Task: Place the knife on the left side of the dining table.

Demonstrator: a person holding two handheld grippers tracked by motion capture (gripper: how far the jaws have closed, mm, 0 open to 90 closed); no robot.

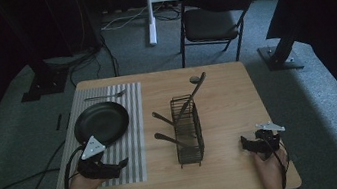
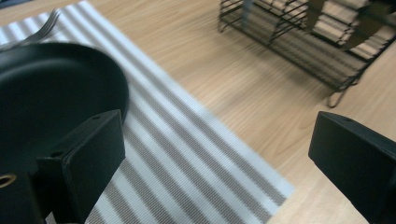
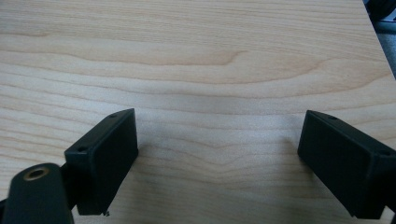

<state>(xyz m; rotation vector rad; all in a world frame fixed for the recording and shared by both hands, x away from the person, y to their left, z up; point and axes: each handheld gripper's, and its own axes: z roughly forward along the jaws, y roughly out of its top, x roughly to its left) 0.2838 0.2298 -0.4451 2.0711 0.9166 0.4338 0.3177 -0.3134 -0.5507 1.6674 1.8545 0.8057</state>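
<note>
In the high view my left gripper (image 1: 116, 166) sits at the lower left of the frame, over the near end of the striped mat (image 1: 131, 130), and its fingers (image 2: 91, 158) are spread wide with nothing between them. Just above it on the mat lies the black plate (image 1: 101, 122), and a fork (image 1: 106, 96) lies across the mat's far end, toward the upper left. In the left gripper view the plate (image 2: 51, 88) fills the left side, the mat (image 2: 187, 154) runs down the middle, and the wire rack (image 2: 299, 42) stands at the upper right.

The rack (image 1: 188, 132) stands in the middle of the worktop (image 1: 227, 96), with several utensils leaning out of it.

My right gripper (image 1: 248, 144) is at the lower right, over bare wood, its fingers (image 3: 105, 154) also spread apart and empty.
</note>
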